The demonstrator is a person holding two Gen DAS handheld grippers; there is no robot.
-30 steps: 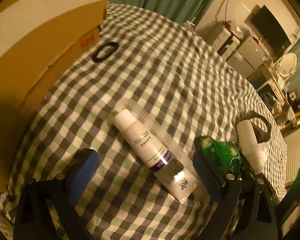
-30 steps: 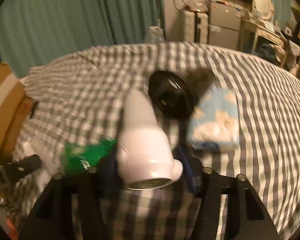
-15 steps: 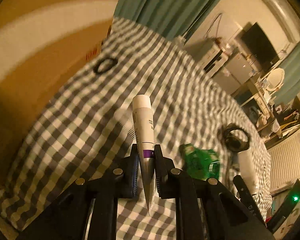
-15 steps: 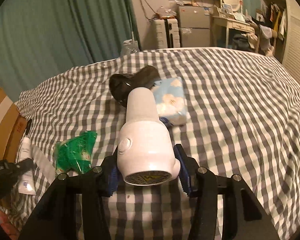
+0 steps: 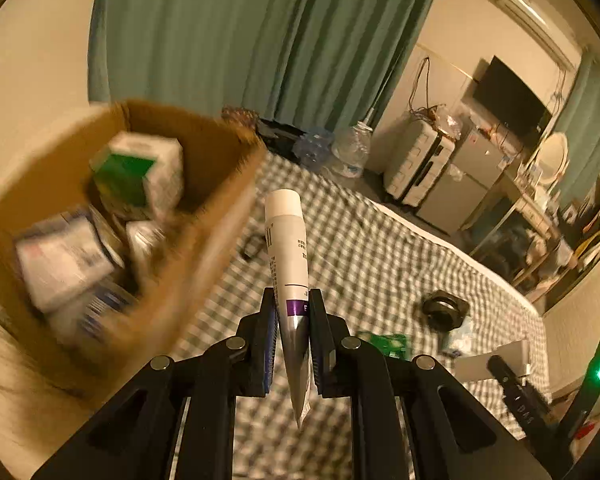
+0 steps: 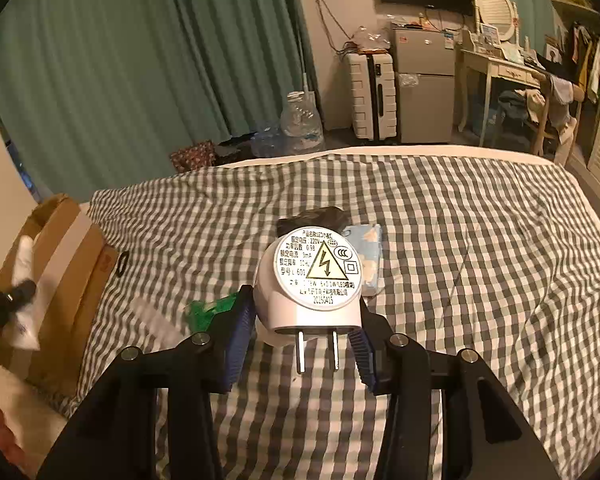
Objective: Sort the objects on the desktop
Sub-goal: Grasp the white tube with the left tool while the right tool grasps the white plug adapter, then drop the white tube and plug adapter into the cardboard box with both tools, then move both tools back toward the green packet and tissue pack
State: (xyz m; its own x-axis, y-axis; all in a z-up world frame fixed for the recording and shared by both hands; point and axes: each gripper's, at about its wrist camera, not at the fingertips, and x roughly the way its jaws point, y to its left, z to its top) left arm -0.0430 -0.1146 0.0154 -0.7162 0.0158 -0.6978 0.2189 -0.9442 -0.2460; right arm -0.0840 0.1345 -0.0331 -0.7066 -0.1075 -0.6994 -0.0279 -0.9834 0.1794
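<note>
My left gripper is shut on a white tube with a purple band, held up in the air with its cap pointing away, just right of an open cardboard box that holds several packages. My right gripper is shut on a white plug-in night light, lifted above the checked cloth with its round label and two prongs facing me. The left gripper and tube also show over the box at the far left of the right wrist view.
On the checked cloth lie a green packet, a black round object, a blue patterned pack and a black ring. A clear plastic sleeve lies near the box. Furniture stands beyond the far edge.
My left gripper closed on the tube, lifted it and swung left to the box. My right gripper raised the night light and tipped it so the prongs face me.
</note>
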